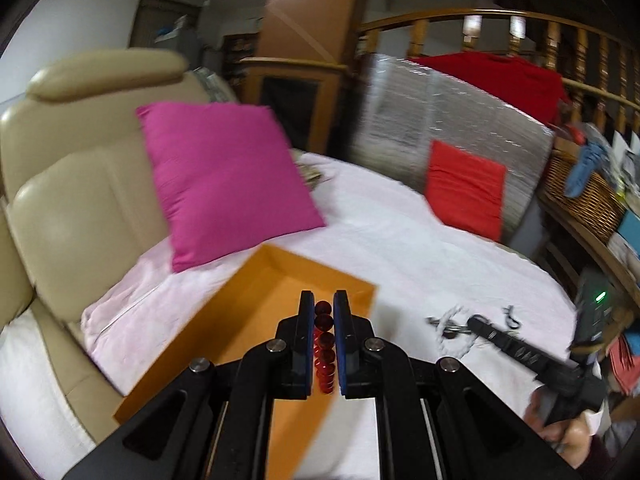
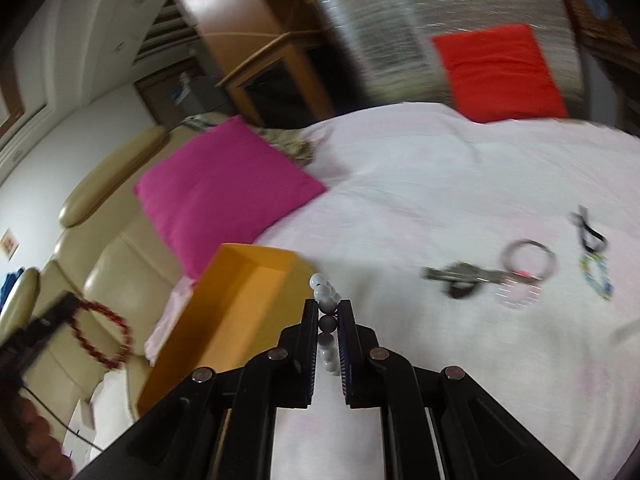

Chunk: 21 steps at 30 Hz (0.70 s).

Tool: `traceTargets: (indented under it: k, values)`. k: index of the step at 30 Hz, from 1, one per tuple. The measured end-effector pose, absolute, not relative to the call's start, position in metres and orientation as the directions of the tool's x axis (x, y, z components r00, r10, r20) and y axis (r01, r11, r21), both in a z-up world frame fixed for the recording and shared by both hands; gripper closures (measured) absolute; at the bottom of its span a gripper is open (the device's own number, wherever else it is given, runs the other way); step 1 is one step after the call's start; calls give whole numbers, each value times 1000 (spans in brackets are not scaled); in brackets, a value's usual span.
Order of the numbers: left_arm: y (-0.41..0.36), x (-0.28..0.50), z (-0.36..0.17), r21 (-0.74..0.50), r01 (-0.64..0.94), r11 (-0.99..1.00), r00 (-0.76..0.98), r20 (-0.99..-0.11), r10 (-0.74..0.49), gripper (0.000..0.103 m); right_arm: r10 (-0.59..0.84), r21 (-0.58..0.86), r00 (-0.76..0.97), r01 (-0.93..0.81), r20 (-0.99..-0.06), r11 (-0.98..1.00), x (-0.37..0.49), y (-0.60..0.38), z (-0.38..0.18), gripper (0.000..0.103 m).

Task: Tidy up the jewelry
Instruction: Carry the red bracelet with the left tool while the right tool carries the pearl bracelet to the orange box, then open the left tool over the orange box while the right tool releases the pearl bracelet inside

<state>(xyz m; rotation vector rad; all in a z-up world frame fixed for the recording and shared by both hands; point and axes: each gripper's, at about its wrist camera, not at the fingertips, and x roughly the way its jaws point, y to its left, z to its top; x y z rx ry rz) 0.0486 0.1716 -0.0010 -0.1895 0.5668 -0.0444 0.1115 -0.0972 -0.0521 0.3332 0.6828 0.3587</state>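
My left gripper point(image 1: 323, 300) is shut on a red bead bracelet point(image 1: 324, 344) and holds it over the open orange box point(image 1: 256, 320). In the right wrist view the red bracelet point(image 2: 102, 338) hangs as a loop at the far left. My right gripper point(image 2: 328, 308) is shut on a white bead bracelet point(image 2: 326, 320), just right of the orange box point(image 2: 224, 320). In the left wrist view the right gripper point(image 1: 476, 322) reaches in from the right above jewelry on the sheet. A thin ring bracelet point(image 2: 528, 258), a key-like piece point(image 2: 460, 276) and a colourful bead bracelet point(image 2: 596, 278) lie on the bed.
A white sheet point(image 2: 440, 184) covers the bed. A magenta pillow point(image 1: 224, 176) leans by a beige leather chair point(image 1: 68, 200). A red cushion point(image 1: 464, 188) rests against a silver wrapped block point(image 1: 440, 112). A wicker basket point(image 1: 580, 192) stands at the right.
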Motion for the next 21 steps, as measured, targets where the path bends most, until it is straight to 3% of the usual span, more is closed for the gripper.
traceTargets:
  k: [7, 14, 21]
  values:
    - [225, 60, -47, -162, -149, 976, 788, -615, 18, 94, 503, 407, 648, -308, -572, 860, 142, -11, -45, 92]
    - [248, 91, -93, -130, -203, 971, 701, -711, 52, 94, 538, 424, 508, -331, -673, 843, 187, 54, -74, 92]
    - [248, 125, -128, -88, -219, 972, 609, -791, 65, 94, 464, 354, 423, -315, -779, 881, 225, 91, -107, 92]
